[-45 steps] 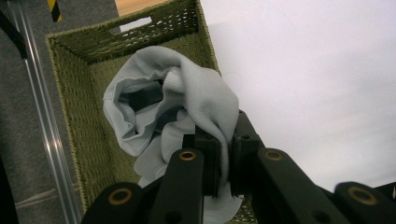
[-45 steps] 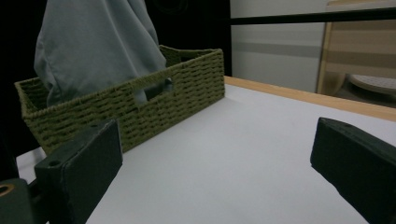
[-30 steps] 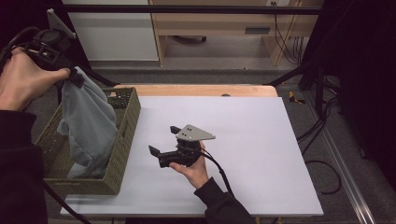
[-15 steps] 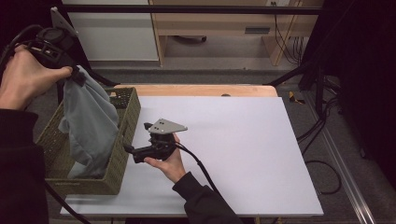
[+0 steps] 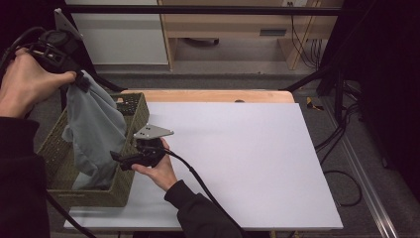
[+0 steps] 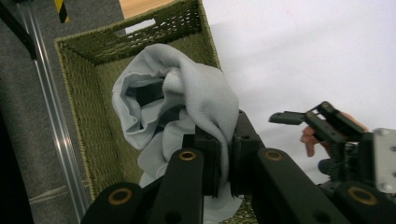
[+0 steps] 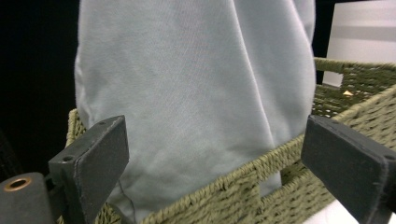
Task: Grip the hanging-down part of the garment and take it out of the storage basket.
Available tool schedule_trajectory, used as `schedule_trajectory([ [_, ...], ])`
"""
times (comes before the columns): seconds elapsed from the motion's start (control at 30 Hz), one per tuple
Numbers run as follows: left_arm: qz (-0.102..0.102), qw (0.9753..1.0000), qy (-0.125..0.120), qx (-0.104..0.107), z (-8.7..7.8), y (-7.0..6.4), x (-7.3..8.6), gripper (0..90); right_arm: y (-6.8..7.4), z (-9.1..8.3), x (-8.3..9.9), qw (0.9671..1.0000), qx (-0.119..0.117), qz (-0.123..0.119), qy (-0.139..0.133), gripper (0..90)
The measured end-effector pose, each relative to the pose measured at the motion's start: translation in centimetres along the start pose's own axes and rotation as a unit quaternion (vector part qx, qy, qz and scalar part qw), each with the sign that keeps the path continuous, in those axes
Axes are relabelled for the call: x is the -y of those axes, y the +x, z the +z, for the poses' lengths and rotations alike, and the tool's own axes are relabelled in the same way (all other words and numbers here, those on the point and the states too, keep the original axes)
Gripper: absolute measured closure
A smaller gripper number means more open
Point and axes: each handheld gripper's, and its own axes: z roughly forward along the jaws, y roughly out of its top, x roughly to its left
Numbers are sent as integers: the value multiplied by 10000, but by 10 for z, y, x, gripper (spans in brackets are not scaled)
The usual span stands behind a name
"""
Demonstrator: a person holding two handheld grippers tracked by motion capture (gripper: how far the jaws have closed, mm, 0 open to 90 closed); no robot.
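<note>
A: Jaws of the right hand-held gripper (image 5: 119, 157)?
B: Spread wide, just at the near wall of the woven basket (image 5: 126, 176) on the white tabletop (image 5: 237, 158), aimed at the cloth.
A: And the cloth?
B: The pale grey-blue garment (image 5: 94, 134) hangs into the basket, its lower part inside.
A: What holds it?
B: The left hand-held gripper (image 5: 81, 82), farther back and raised, pinching its top fold.

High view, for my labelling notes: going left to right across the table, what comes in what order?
Woven basket with the grey cloth hanging into it → right tongs at its wall → bare white tabletop.
</note>
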Motion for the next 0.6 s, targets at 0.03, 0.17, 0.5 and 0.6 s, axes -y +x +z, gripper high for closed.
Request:
schedule_trajectory([
  [0.03, 17, 10000, -4, -4, 0, -1, 0, 838, 0, 3, 0, 10000, 5, 30, 37, 77],
  [0.17, 7, 10000, -19, -21, 2, -3, -2, 838, 5, 12, -1, 10000, -35, -10, 70, 76],
  [0.5, 62, 10000, -16, 7, 2, -5, -1, 838, 31, 39, -1, 9995, -134, -99, 252, 85],
  [0.6, 48, 10000, -31, 17, 3, -5, -1, 838, 35, 46, 1, 9995, -38, -58, 294, 192],
])
